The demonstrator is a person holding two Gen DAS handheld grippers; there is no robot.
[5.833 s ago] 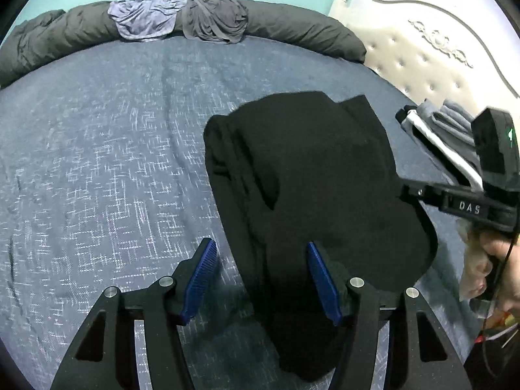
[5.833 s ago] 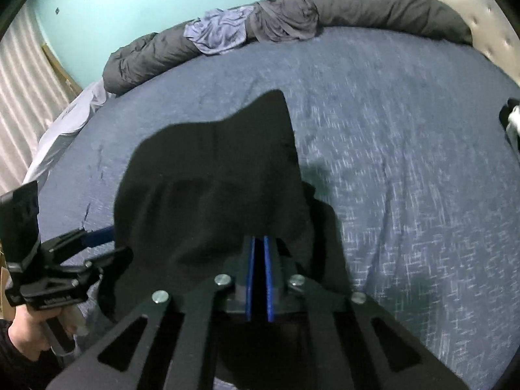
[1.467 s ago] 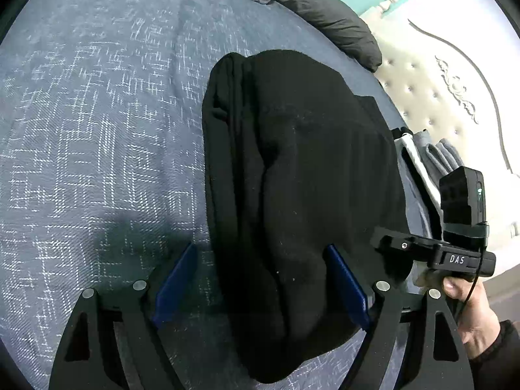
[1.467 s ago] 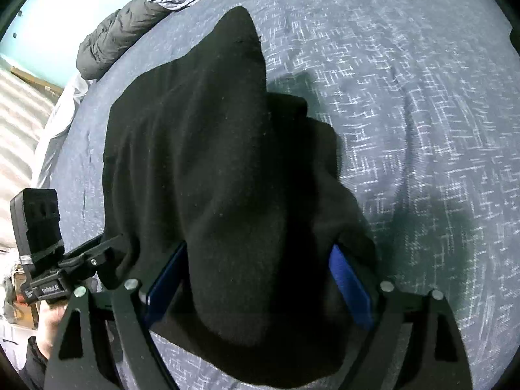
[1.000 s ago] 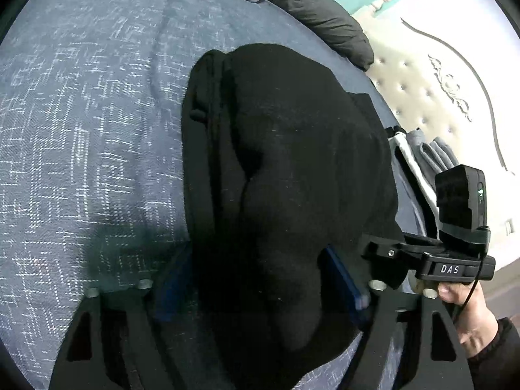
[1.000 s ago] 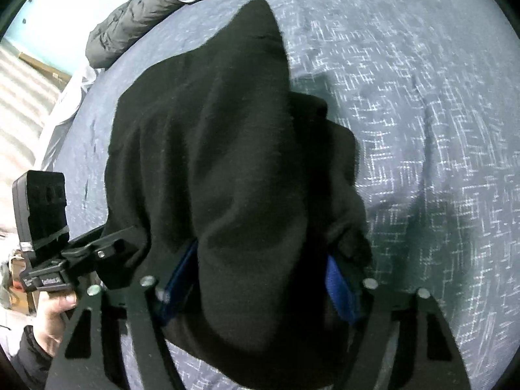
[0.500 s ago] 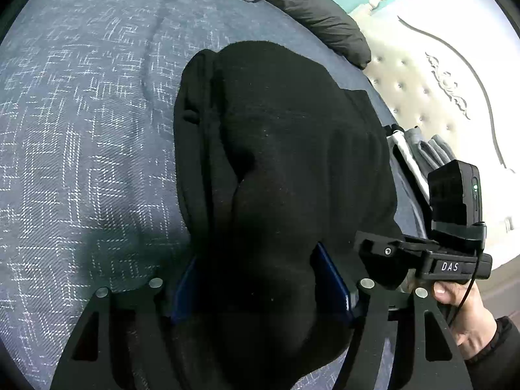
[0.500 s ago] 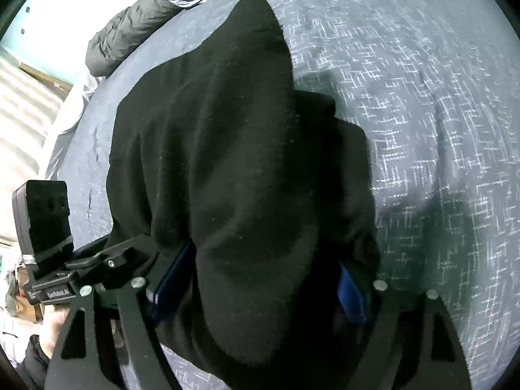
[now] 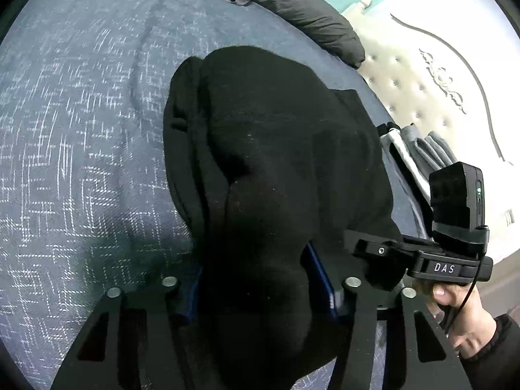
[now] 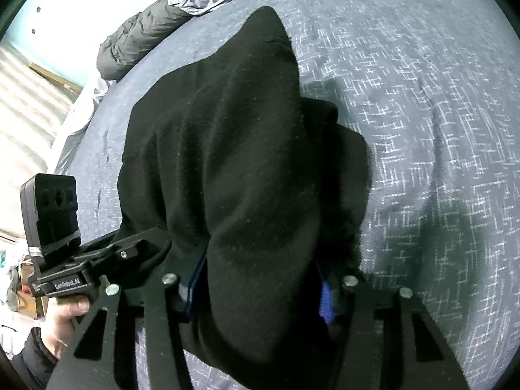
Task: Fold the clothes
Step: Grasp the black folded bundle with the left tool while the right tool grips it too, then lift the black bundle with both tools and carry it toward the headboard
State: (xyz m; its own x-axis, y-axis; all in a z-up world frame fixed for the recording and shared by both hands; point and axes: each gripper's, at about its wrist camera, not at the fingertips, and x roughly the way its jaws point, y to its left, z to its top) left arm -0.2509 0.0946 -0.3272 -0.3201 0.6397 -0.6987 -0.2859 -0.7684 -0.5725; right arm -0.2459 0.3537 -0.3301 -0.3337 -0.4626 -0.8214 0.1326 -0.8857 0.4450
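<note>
Both grippers clamped on the folded black garment, down on the blue bedspread.

Left gripper: blue pads just drawn in from the wider spread half a second back, now pressing the thick near end of the bundle. Right gripper: same squeeze, jaws just narrowed onto the cloth. Bundle bulging up between the fingers, more bunched than before. Grey folded clothes just beside, by the headboard.

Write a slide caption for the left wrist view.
Left gripper closing on bunched black fleece garment over blue patterned bedspread.
</note>
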